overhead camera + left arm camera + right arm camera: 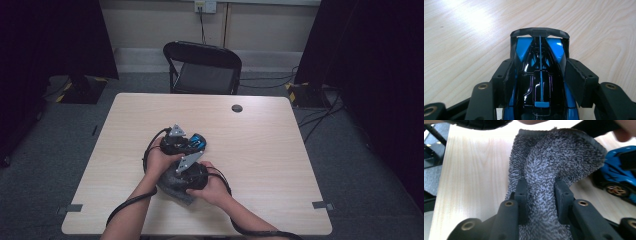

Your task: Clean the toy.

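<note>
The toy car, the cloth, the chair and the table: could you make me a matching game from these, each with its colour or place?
Things:
1. toy car
2. cloth
3. folding chair
4. table

Descriptions:
A. pale wood grain
B. grey and fuzzy, pinched between the right gripper jaws
C. black, beyond the table's far edge
D. glossy blue and black, between the left gripper jaws

Pairs: 1-D, 2-B, 3-C, 4-A

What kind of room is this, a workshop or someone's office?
Probably a recording studio or lab corner rather than an office: black curtains hang on both sides, cables trail across the grey carpet, and one bare wooden table stands with a folding chair behind it.
</note>
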Motion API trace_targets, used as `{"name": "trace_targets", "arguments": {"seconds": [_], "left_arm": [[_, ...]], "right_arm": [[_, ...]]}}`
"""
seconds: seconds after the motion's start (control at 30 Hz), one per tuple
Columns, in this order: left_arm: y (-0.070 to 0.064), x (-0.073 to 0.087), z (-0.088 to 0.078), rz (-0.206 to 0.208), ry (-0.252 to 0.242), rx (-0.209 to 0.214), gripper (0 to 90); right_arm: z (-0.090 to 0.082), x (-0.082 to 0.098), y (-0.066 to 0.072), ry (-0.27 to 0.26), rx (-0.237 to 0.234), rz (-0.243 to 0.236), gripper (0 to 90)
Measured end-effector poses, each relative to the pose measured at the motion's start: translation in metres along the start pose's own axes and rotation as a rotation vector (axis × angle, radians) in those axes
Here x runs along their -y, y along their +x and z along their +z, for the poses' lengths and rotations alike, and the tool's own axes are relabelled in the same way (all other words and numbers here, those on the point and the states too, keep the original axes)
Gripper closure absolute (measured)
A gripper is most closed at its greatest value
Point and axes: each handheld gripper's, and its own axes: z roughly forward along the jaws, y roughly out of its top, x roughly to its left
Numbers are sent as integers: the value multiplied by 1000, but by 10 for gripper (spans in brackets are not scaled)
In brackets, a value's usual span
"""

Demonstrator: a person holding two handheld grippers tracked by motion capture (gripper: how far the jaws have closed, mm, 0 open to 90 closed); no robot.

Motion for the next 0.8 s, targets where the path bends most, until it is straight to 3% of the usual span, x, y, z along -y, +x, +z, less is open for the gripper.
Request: {"name": "trace_targets", "arguments": {"seconds": [0.3, 0.4, 0.47, 0.6, 0.7, 0.8], "left_arm": [[0, -1, -2, 11, 24, -7, 406], [-1, -2, -1, 2, 25, 2, 389], [-1, -3, -2, -27, 21, 13, 368], [-2, -10, -11, 15, 2, 34, 345], [-5, -13, -21, 54, 22, 40, 364], [-5, -15, -37, 66, 9, 55, 368]], "right_arm": [[-4, 3, 0, -38, -7, 28, 498], [-14, 3, -6, -84, 3, 34, 425], [-16, 4, -7, -94, 7, 32, 409], [-28, 9, -16, -107, 27, 28, 357], [-36, 16, -23, -89, 35, 64, 347], [-47, 28, -32, -88, 56, 94, 306]]}}
